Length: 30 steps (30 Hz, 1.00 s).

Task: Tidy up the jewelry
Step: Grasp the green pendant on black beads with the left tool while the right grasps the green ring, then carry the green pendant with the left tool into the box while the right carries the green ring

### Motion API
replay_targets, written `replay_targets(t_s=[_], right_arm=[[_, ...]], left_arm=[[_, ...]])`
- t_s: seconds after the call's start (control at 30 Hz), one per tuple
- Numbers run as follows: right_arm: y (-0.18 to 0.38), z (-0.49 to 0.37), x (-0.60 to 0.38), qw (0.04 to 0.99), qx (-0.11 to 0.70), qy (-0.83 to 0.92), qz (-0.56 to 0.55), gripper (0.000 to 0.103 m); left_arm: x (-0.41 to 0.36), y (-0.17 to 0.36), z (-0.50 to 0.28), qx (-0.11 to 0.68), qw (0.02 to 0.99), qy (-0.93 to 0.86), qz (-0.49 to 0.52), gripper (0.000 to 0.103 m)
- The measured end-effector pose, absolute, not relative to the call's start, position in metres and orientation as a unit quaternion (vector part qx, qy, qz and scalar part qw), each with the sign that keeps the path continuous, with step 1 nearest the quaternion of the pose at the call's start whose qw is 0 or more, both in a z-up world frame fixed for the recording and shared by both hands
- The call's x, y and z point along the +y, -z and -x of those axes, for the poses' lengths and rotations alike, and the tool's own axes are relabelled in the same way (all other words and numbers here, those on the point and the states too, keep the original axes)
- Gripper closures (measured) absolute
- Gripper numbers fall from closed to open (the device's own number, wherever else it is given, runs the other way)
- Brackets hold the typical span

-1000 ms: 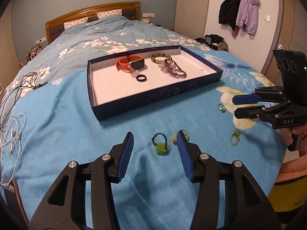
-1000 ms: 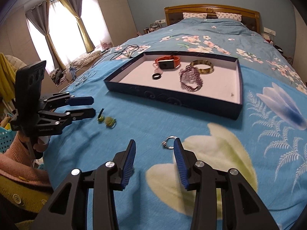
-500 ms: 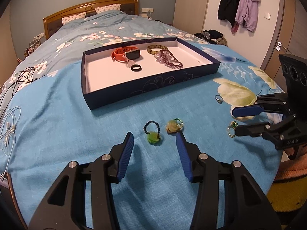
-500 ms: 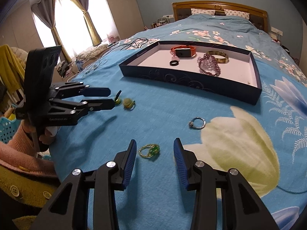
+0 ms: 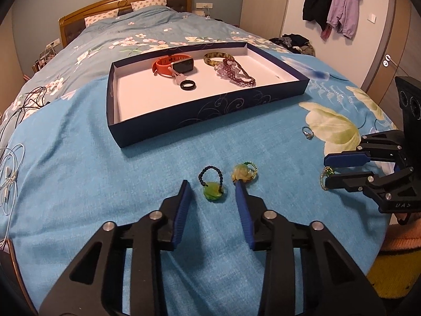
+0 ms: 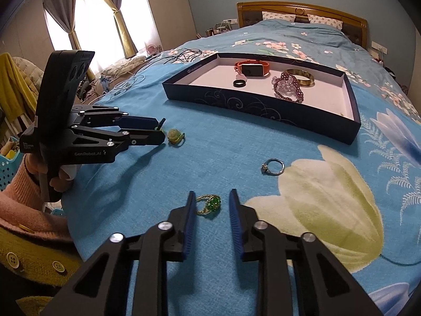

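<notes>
A dark blue tray (image 5: 200,115) on the bed holds an orange watch (image 5: 172,64), a black ring (image 5: 188,85), a bangle (image 5: 218,58) and purple beads (image 5: 236,72). My left gripper (image 5: 212,185) is open, its fingers either side of a green pendant on a black cord (image 5: 212,189); a yellow-green ring (image 5: 243,172) touches its right fingertip. My right gripper (image 6: 211,197) is open around a gold ring with green stones (image 6: 209,205). A silver ring (image 6: 273,167) lies further ahead on the cover.
White and black cables (image 5: 10,163) lie at the bed's left edge. Clothes hang on the wall (image 5: 331,2) to the right. The bed's near edge (image 5: 379,252) drops off by the right gripper. Curtained windows (image 6: 86,23) are on the far side.
Both grippers moved forward and down toward the bedspread. The left now straddles the green pendant; the right now straddles the gold green-stone ring. Both jaws stayed open.
</notes>
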State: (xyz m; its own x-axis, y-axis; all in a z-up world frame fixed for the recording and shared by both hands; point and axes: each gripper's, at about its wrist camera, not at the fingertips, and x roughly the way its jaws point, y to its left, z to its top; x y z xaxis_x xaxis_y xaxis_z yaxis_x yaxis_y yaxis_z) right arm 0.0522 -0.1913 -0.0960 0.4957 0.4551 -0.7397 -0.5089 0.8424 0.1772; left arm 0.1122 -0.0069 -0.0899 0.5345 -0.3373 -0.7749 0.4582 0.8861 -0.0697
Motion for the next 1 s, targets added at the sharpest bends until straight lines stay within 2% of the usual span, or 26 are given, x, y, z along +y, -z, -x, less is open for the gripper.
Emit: replay_targets(t_s=[0.17,1.0], right_arm=[[0.096,-0.052,-0.196,0.865,0.419,-0.273,0.03,0.095],[0.079,-0.065,-0.209,0.885,0.387,-0.26,0.002,0.096]], left_arm=[[-0.007,0.09,-0.113,0.427,0.873,0.227,-0.066,0.085],[-0.005,0.073,-0.106,0.396,0.887,0.23,-0.055,0.086]])
